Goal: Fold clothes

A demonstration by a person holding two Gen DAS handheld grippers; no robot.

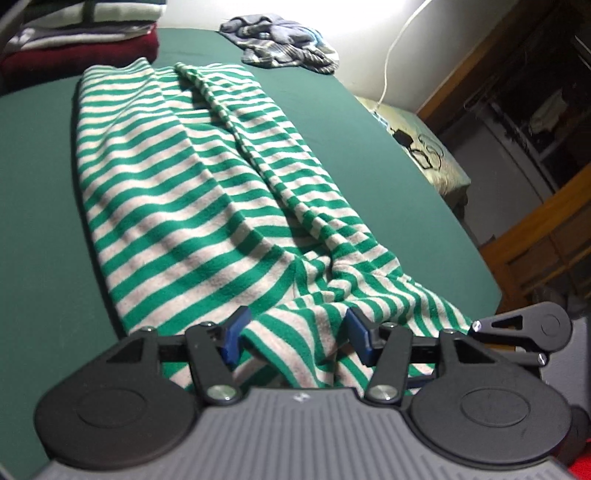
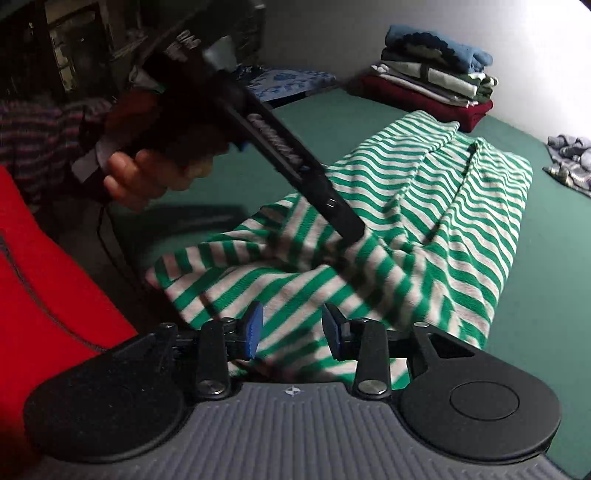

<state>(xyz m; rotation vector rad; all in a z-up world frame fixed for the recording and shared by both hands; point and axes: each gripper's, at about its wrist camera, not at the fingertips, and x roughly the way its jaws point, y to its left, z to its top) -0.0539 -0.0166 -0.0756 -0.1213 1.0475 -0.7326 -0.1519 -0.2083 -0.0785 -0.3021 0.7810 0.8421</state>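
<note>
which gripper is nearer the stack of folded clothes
Left. The left gripper is at the striped garment's near end, facing the stack; the right gripper sits further off.

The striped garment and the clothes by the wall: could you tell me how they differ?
The striped garment lies spread lengthwise and rumpled; the stack is neatly folded. The garment is one green-and-white piece; the stack layers red, white and blue pieces. Both rest on the green surface.

Dim room, white glare on the far wall (image 1: 373, 26), fisheye bending at edges, motion blur in the right view.
</note>
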